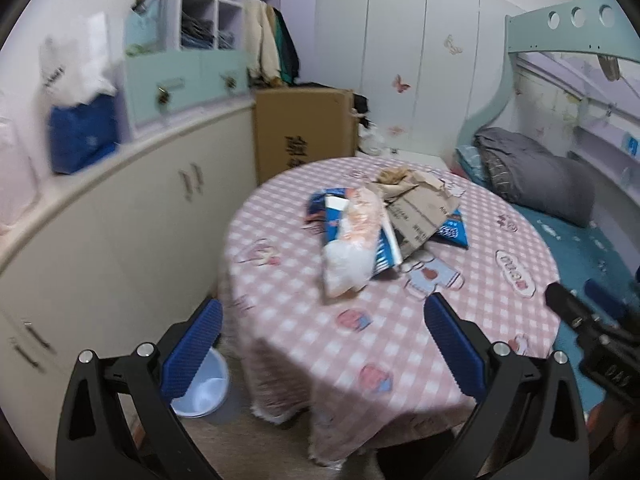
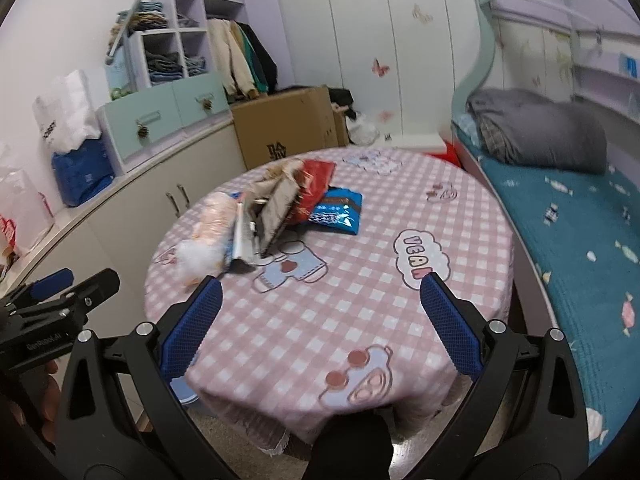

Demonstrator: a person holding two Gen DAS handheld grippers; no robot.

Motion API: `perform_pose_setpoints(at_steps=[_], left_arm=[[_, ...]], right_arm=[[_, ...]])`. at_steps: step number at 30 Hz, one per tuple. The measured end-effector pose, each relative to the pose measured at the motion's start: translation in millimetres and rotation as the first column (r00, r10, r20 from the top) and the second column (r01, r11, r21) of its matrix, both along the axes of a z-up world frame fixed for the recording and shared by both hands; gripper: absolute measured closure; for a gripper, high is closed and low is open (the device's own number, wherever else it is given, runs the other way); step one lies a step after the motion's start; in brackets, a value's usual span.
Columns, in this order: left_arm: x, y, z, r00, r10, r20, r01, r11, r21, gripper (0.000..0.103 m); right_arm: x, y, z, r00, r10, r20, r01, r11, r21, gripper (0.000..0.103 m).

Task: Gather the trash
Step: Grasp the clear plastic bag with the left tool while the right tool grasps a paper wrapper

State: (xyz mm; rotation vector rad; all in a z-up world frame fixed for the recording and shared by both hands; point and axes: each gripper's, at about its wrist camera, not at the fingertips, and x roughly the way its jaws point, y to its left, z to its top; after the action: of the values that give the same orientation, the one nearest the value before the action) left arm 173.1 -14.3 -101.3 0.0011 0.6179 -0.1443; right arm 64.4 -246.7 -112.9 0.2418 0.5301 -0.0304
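Note:
A heap of trash lies on the round table (image 1: 500, 312) (image 2: 360, 312) with the pink checked cloth: a clear plastic bag (image 1: 352, 240) (image 2: 208, 232), torn cardboard (image 1: 424, 208) (image 2: 276, 208), a red wrapper (image 2: 314, 184) and blue snack wrappers (image 1: 454, 232) (image 2: 338, 210). My left gripper (image 1: 324, 344) hangs open over the table's near left edge, short of the heap. Over the near part of the table my right gripper (image 2: 320, 320) is open with nothing between its fingers. A pale blue bin (image 1: 200, 388) (image 2: 186, 392) stands on the floor by the table's left side.
Cream cabinets (image 1: 120, 240) run along the left wall, with bags and a drawer unit (image 1: 180, 80) on top. A large cardboard box (image 1: 300, 128) (image 2: 288, 128) stands behind the table. A bunk bed (image 2: 580, 240) with a grey duvet (image 1: 536, 180) borders the right side.

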Motion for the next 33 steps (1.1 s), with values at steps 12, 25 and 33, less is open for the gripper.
perform_pose_setpoints(at_steps=[12, 25, 33], left_arm=[[71.4, -18.1, -28.3, 0.997, -0.012, -0.078, 0.011, 1.0, -0.019, 0.034], [74.4, -10.0, -28.8, 0.993, -0.101, -0.052, 0.095, 0.988, -0.121, 0.088], [52.7, -4.7, -4.5, 0.998, -0.062, 0.014, 0.064, 0.989, -0.136, 0.089]], right_arm=[[91.5, -10.0, -21.0, 0.998, 0.034, -0.043, -0.03, 0.994, 0.105, 0.006], [171.9, 8.3, -32.3, 0.985, 0.148, -0.085, -0.128, 0.97, 0.204, 0.076], [147.2, 17.2, -6.0, 0.992, 0.129, 0.014, -0.129, 0.984, 0.122, 0.094]])
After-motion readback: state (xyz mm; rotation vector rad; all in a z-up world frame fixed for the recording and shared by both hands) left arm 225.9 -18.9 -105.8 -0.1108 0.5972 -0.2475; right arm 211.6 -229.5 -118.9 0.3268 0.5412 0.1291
